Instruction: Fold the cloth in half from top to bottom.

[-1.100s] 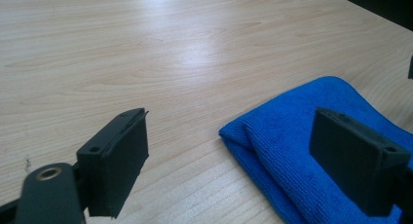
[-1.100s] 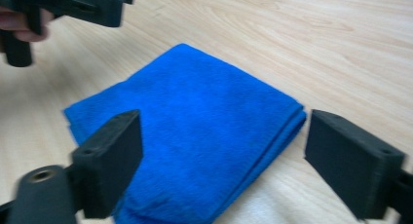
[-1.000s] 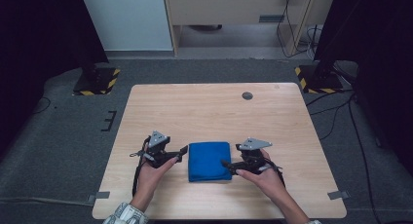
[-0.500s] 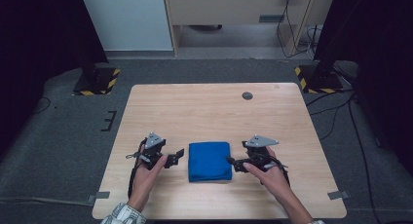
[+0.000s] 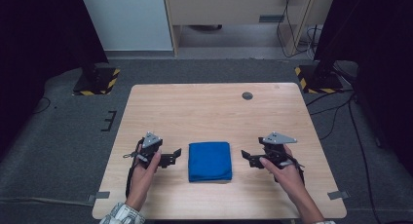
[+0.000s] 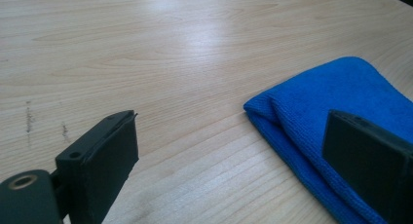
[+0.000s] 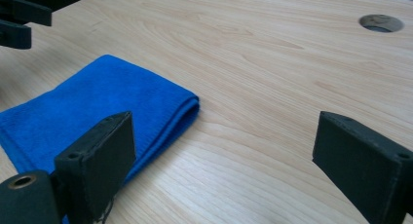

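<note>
Backing off: since 1 s ago both grippers have drawn outward from the folded blue cloth (image 5: 210, 160), which lies flat near the table (image 5: 204, 107) front edge, between them. Left gripper (image 5: 171, 157) and right gripper (image 5: 247, 158) stand apart from it, jaws wide open, holding nothing. Judgement: fold looks finished, cloth released.

You are working in a lab or test room: a plain wooden worktop (image 5: 214, 112) stands on grey carpet (image 5: 63, 136), flanked by stand bases with yellow-black hazard tape (image 5: 96, 82), dark curtains (image 5: 44, 29), and loose cables (image 5: 336, 121) on the floor.
</note>
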Demonstrator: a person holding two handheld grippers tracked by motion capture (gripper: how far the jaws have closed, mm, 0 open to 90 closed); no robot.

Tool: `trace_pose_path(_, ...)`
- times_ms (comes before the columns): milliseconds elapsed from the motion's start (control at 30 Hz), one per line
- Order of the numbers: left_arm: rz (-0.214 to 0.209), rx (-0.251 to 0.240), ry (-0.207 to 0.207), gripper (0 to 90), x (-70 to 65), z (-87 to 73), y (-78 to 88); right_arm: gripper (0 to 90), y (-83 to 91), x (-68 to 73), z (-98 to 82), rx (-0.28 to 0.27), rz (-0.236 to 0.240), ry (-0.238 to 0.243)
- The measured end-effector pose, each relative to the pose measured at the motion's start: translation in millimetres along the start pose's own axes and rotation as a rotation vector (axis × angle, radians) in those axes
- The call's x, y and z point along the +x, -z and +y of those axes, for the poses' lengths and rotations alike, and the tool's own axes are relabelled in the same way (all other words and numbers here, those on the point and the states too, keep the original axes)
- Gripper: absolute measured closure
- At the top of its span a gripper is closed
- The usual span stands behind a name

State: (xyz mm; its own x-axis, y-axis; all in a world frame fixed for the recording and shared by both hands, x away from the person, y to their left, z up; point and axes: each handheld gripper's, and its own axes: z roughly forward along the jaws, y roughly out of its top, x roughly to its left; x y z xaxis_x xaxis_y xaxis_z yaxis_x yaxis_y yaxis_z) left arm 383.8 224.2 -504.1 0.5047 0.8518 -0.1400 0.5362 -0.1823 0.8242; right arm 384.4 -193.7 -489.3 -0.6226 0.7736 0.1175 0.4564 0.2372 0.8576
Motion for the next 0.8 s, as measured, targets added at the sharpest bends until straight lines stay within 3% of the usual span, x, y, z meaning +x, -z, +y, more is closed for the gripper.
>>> trace_pose_path(400, 0.044, 0.071, -0.036, 6.0, 11.1, -5.4, -2.9, 8.7, 8.7, -32.0, -14.7, 0.039, -0.1, -0.046)
trace_pose_path(633, 0.057, 0.118, -0.043, 6.0, 15.0, -8.9, -7.2, 9.4, 5.7, -42.4, -24.8, 0.114, -0.111, -0.075)
trace_pose_path(733, 0.08, 0.122, -0.052, 6.3, 17.2, -9.8, -7.4, 9.6, 3.7, -47.8, -27.6, 0.14, -0.12, -0.075)
trace_pose_path(800, 0.096, 0.125, -0.05, 6.6, 20.7, -10.4, -8.1, 9.6, 2.2, -52.4, -29.5, 0.156, -0.13, -0.1)
